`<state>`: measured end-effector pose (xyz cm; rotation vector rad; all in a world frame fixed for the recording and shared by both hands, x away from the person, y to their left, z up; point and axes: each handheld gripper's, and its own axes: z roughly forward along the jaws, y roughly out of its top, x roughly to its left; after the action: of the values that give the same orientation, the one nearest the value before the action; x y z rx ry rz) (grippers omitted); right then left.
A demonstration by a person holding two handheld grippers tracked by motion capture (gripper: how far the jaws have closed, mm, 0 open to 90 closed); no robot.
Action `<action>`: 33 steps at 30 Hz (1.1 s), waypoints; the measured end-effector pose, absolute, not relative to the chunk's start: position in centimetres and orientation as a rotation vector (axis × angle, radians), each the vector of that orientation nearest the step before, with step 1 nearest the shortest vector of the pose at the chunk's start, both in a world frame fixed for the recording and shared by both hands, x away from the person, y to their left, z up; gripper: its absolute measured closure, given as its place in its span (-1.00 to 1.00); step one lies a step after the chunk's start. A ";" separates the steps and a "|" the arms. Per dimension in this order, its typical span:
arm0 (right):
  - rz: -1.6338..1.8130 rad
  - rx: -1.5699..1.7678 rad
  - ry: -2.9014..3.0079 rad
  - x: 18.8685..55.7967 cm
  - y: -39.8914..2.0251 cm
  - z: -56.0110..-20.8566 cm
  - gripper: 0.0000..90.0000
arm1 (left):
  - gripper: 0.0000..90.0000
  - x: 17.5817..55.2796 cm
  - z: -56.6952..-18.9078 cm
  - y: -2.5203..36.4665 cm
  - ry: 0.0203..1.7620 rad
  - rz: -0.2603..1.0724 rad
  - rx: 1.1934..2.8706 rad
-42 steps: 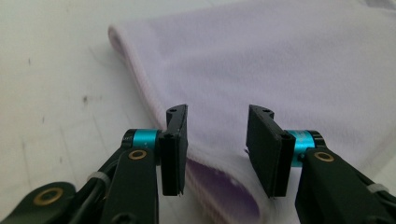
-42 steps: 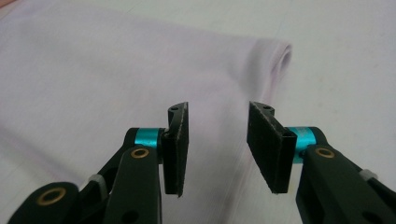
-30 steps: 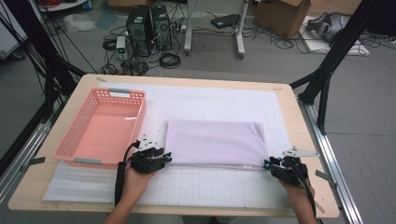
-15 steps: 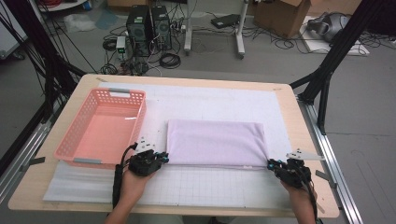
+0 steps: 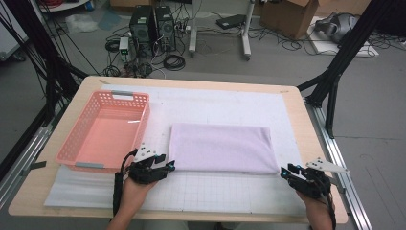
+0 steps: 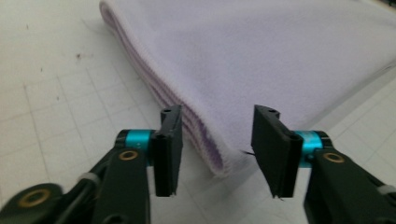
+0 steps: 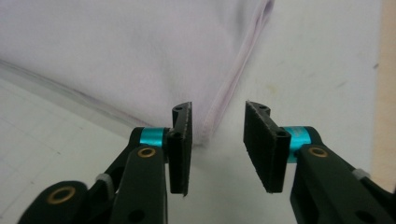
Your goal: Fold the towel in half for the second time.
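Both hand-held grippers, my left [image 5: 168, 166] and right [image 5: 286, 171], have just been opening, each empty at a near corner of the folded towel [image 5: 221, 147], whose long axis follows the bench's [image 5: 191, 84] near edge.

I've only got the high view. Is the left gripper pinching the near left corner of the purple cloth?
Observer: No. In the left gripper view the left gripper has just been opening; the corner of the cloth lies between its pads, untouched.
Operator: And the right gripper?
Observer: The right gripper has also just been opening, and the cloth's hemmed corner sits free in the gap.
Operator: How many layers at the left corner?
Observer: Several folded layers stacked there.
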<state>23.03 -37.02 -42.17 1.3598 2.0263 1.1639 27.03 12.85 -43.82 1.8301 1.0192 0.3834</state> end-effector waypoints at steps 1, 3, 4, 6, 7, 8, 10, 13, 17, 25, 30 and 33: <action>1.177 1.345 2.016 22.8 -37.1 -42.0 0.23 | -0.04 26.8 -43.6 12.8 1.004 0.389 1.813; 1.211 1.306 1.982 22.1 -37.0 -41.5 0.08 | -0.14 26.5 -43.2 12.7 0.976 0.397 1.789; 1.223 1.281 1.974 21.9 -37.1 -41.4 0.02 | -0.19 26.4 -43.0 12.6 0.963 0.402 1.781; 1.238 1.253 1.957 21.6 -37.1 -41.3 -0.07 | -0.30 26.1 -42.8 12.5 0.939 0.414 1.771; 1.248 1.249 1.950 21.4 -37.1 -41.3 -0.13 | -0.37 26.1 -42.6 12.5 0.929 0.414 1.763; 1.250 1.242 1.941 21.4 -37.1 -41.3 -0.18 | -0.42 26.1 -42.5 12.5 0.919 0.420 1.752; 1.257 1.241 1.932 21.3 -37.2 -41.3 -0.30 | -0.49 26.0 -42.3 12.3 0.901 0.430 1.748; 1.262 1.246 1.909 21.3 -37.4 -41.3 -0.50 | -0.59 25.9 -42.2 12.2 0.876 0.433 1.743; 1.259 1.240 1.896 21.5 -37.5 -41.2 -0.55 | -0.59 25.8 -42.2 12.3 0.875 0.438 1.731; 1.255 1.239 1.908 21.9 -37.4 -41.4 -0.58 | -0.58 25.8 -42.2 12.5 0.868 0.451 1.722; 1.262 1.230 1.901 21.9 -37.4 -41.3 -0.58 | -0.58 25.9 -42.3 12.4 0.882 0.450 1.725; 1.265 1.241 1.901 21.9 -37.4 -41.4 -0.58 | -0.57 25.9 -42.4 12.4 0.886 0.448 1.733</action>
<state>21.87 -37.40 -41.38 1.2406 1.9013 1.2648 25.95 12.41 -42.44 1.7329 0.8864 0.4476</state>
